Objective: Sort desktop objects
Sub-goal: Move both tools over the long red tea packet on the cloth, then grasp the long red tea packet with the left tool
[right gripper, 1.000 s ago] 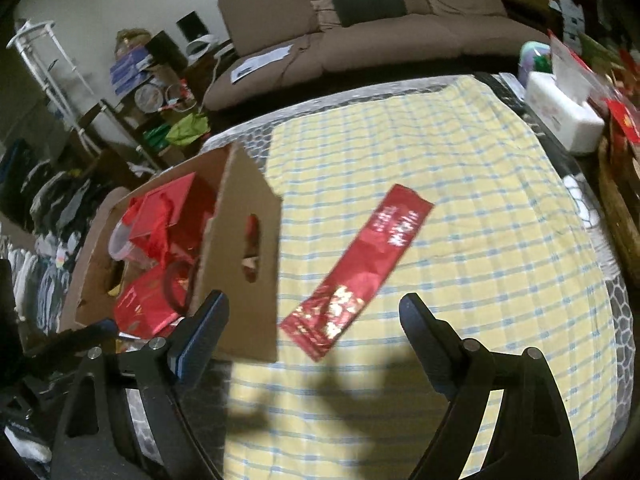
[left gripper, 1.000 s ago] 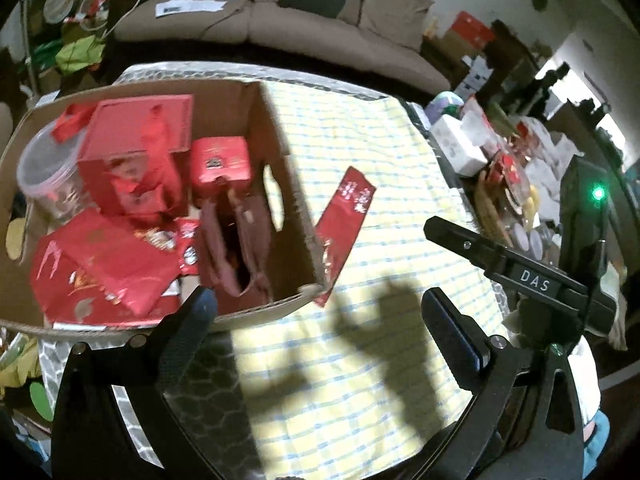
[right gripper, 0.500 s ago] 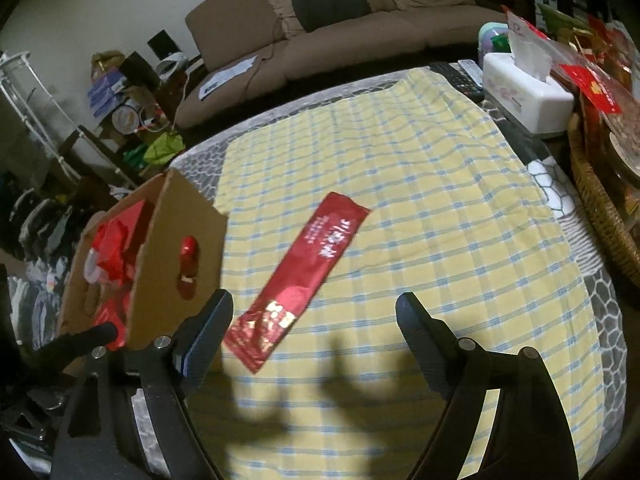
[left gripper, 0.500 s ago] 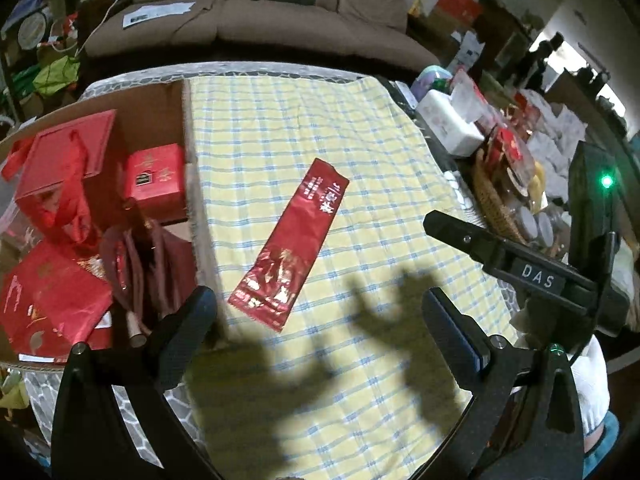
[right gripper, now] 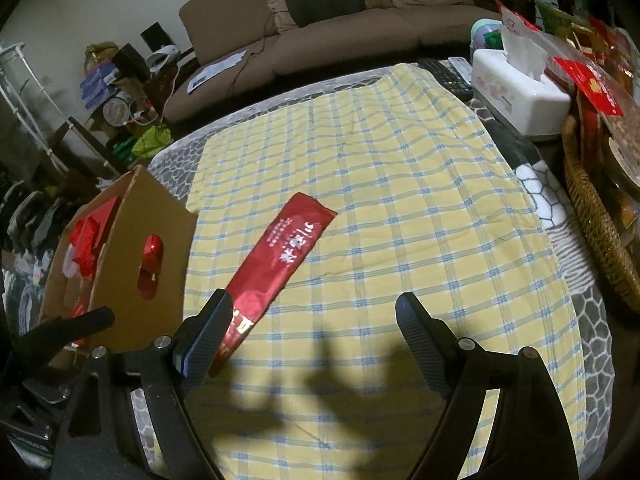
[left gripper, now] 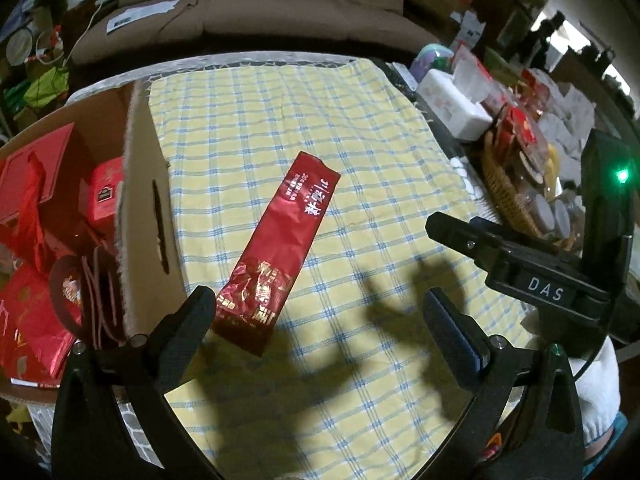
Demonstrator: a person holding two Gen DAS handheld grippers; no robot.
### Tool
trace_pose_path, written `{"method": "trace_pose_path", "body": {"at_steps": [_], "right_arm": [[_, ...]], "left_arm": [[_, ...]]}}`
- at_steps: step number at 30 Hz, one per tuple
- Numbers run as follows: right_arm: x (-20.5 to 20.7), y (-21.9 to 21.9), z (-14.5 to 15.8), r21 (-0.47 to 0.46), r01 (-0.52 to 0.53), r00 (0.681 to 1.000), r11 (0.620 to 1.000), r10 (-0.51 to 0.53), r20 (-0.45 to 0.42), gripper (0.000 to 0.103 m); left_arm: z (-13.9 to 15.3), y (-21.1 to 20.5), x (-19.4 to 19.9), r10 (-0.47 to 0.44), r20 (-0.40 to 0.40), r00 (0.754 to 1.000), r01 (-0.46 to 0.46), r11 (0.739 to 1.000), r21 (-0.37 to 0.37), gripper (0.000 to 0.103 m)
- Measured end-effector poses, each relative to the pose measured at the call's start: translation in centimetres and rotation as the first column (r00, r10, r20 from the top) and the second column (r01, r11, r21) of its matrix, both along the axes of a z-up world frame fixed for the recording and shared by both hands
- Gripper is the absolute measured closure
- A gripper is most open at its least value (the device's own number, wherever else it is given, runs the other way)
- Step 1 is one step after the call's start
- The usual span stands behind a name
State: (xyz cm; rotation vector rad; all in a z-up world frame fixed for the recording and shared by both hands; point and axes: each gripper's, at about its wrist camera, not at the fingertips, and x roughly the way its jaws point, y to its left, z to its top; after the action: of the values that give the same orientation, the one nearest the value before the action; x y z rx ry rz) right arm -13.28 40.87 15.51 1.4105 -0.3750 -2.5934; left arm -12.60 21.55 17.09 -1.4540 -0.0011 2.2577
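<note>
Left wrist view: long red foil packet point(left gripper: 280, 256) beside cardboard box point(left gripper: 148, 216), long axis running away, near end at left gripper point(left gripper: 316, 320), jaws spread, empty; right gripper point(right gripper: 312, 320) likewise spread, empty.

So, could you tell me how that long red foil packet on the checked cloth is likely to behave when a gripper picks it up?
The red foil packet looks glossy and creased, so it is probably slippery and may crumple between fingers. It is long and flat, so gripped at one end it would likely droop. It seems light, likelier to slide than roll on the cloth.
</note>
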Motion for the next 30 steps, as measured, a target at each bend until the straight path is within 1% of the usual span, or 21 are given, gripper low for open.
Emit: {"method": "trace_pose_path", "body": {"at_steps": [5,7,9,11,13,15,17,19,23,26,28,30], "right_arm": [[-0.3,1.2,-0.9,-0.026,0.019,1.000,0.999,-0.019,0.006,0.017],[-0.3,1.5,-1.1,-0.012,0.040,0.999,0.999,-0.040,-0.001,0.018],[-0.2,1.8,-1.2,-0.015,0.067,0.998,0.998,-0.068,-0.019,0.018],[-0.2,2.3,-1.5,-0.063,0.089,0.996,0.994,-0.090,-0.023,0.018],[-0.4,2.8,-2.0,-0.085,0.115,0.993,0.990,-0.117,-0.024,0.018],[-0.7,3.3,-2.3,-0.098,0.131,0.991,0.987,-0.134,-0.022,0.019],[-0.9,3.9,-2.9,-0.102,0.146,0.989,0.984,-0.148,-0.016,0.019],[-1.1,4.2,-3.3,-0.097,0.148,0.989,0.984,-0.150,-0.008,0.019],[-1.2,4.8,-4.0,-0.081,0.158,0.987,0.984,-0.159,-0.002,0.019],[-1.0,5.0,-3.9,-0.047,0.161,0.987,0.986,-0.161,-0.002,0.019],[-0.6,4.8,-3.5,0.018,0.175,0.984,0.984,-0.175,-0.024,0.019],[-0.4,5.0,-3.5,0.020,0.187,0.982,0.982,-0.187,-0.028,0.019]], "left_arm": [[-1.1,0.8,-0.8,0.000,0.003,1.000,0.000,1.000,-0.016,0.000],[-1.5,1.3,-1.0,-0.006,-0.004,1.000,0.006,1.000,-0.027,0.000],[-1.9,1.8,-1.2,-0.002,-0.033,0.999,0.000,0.997,-0.073,0.000],[-2.2,2.2,-1.3,0.001,-0.062,0.998,-0.007,0.994,-0.106,0.000],[-2.2,2.5,-1.1,-0.006,-0.095,0.995,-0.006,0.992,-0.125,0.000],[-2.0,3.0,-1.0,-0.025,-0.113,0.993,0.010,0.991,-0.135,0.000],[-1.6,3.7,-0.8,-0.048,-0.149,0.988,0.025,0.988,-0.156,0.001],[-1.3,4.7,-0.8,-0.079,-0.172,0.982,0.050,0.985,-0.168,0.000],[-1.9,6.4,-1.5,-0.099,-0.159,0.982,0.067,0.979,-0.191,0.000],[-3.0,6.8,-2.1,-0.092,-0.144,0.985,0.062,0.978,-0.200,0.000],[-4.1,6.8,-2.5,-0.091,-0.131,0.987,0.061,0.975,-0.212,0.000],[-5.1,6.8,-2.8,-0.091,-0.122,0.988,0.061,0.971,-0.230,0.001]]}}
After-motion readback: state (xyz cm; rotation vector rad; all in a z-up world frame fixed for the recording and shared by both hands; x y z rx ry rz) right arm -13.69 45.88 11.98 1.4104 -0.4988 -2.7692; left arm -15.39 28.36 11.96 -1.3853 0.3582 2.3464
